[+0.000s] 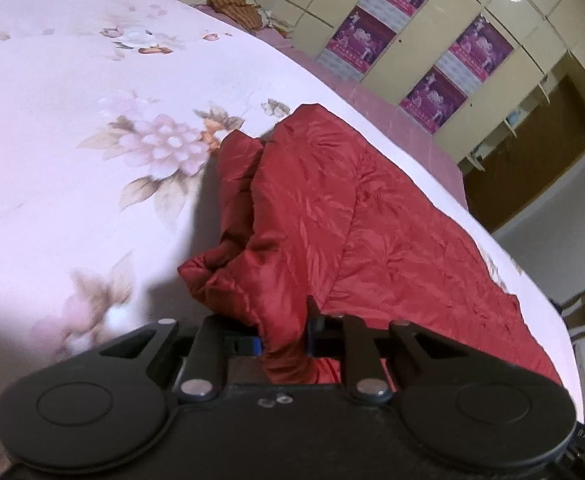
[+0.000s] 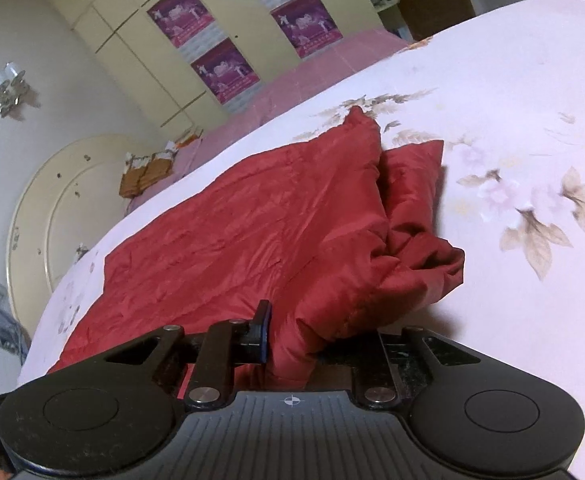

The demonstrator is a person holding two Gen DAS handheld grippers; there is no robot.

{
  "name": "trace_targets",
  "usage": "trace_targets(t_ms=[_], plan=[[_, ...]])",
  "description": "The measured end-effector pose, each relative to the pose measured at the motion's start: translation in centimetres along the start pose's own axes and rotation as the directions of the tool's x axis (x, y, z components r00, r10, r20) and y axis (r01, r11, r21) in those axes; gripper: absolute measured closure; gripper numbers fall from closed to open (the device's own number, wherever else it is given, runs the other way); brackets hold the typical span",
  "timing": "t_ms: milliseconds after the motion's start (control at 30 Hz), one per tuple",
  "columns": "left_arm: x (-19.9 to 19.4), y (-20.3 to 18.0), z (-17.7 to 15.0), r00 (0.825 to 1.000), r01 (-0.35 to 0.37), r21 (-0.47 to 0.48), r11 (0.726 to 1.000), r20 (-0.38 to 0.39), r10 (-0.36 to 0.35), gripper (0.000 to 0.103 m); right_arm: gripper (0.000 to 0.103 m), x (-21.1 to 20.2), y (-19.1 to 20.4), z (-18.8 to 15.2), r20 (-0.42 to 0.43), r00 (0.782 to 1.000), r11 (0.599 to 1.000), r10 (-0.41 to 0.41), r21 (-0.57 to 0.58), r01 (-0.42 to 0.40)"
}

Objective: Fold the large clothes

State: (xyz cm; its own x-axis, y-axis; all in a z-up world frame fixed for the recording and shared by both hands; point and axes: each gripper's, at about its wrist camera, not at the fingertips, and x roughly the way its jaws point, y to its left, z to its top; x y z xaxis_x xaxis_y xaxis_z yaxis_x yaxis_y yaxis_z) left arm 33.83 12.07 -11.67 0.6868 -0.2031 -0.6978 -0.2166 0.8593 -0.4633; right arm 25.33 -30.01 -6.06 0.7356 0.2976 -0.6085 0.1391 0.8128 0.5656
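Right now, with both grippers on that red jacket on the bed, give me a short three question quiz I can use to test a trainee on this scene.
1. True or false: the left gripper is shut on a bunched edge of the red jacket.
2. What does the jacket lie on? A) a bare wooden floor B) a pale floral bedspread C) a metal tray
3. Fill in: the right gripper holds the jacket's ____ fabric between its fingers.

Key: 1 true. 2 B. 3 red.
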Motion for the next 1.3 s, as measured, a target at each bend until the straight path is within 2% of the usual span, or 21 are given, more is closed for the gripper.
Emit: trace_targets(t_ms=[300, 467, 700, 900, 967, 1033, 1100, 1167, 1300], plan=[[-6.2, 2.5, -5.1, 0.999, 0.004, 0.083, 0.997, -0.034, -0.001, 0.085, 0.082, -5.7, -0.1, -6.5, -0.043, 0.998, 0.999, -0.036, -0.015, 0.035], [-9.0, 3.8, -7.5, 0.999, 0.015, 0.090, 0.996, -0.046, -0.011, 0.085, 0.082, -8.7, 0.0, -9.5, -0.056, 0.997, 0.998, -0.054, -0.020, 0.053], [-11.4, 4.9, -9.6, 0.998, 0.025, 0.103, 0.994, -0.055, -0.019, 0.085, 0.082, -11.3, 0.0, -11.9, -0.061, 0.996, 0.998, -0.065, -0.025, 0.064], [-10.9, 4.7, -10.1, 0.998, -0.007, 0.153, 0.988, -0.065, 0.017, 0.078, 0.081, -10.8, 0.3, -12.0, -0.046, 0.995, 0.995, -0.091, -0.038, 0.090], [-10.7, 4.6, -10.1, 0.997, -0.021, 0.162, 0.987, -0.065, 0.032, 0.074, 0.073, -11.1, 0.6, -12.4, -0.032, 0.992, 0.991, -0.120, -0.061, 0.118], [-10.4, 4.5, -10.1, 0.997, -0.034, 0.168, 0.985, -0.068, 0.046, 0.070, 0.051, -11.5, 0.8, -12.7, -0.014, 0.987, 0.984, -0.161, -0.078, 0.159], [-10.2, 4.6, -10.0, 0.995, -0.055, 0.160, 0.986, -0.069, 0.067, 0.060, 0.042, -11.6, 0.7, -12.7, 0.011, 0.979, 0.975, -0.202, -0.096, 0.202], [-10.3, 4.8, -10.1, 0.994, -0.079, 0.159, 0.984, -0.064, 0.090, 0.045, 0.042, -12.3, 0.5, -12.9, 0.028, 0.976, 0.969, -0.218, -0.114, 0.220], [-10.2, 5.0, -10.1, 0.993, -0.091, 0.166, 0.982, -0.057, 0.102, 0.038, 0.042, -14.0, 0.9, -12.9, 0.081, 0.962, 0.950, -0.262, -0.153, 0.272]])
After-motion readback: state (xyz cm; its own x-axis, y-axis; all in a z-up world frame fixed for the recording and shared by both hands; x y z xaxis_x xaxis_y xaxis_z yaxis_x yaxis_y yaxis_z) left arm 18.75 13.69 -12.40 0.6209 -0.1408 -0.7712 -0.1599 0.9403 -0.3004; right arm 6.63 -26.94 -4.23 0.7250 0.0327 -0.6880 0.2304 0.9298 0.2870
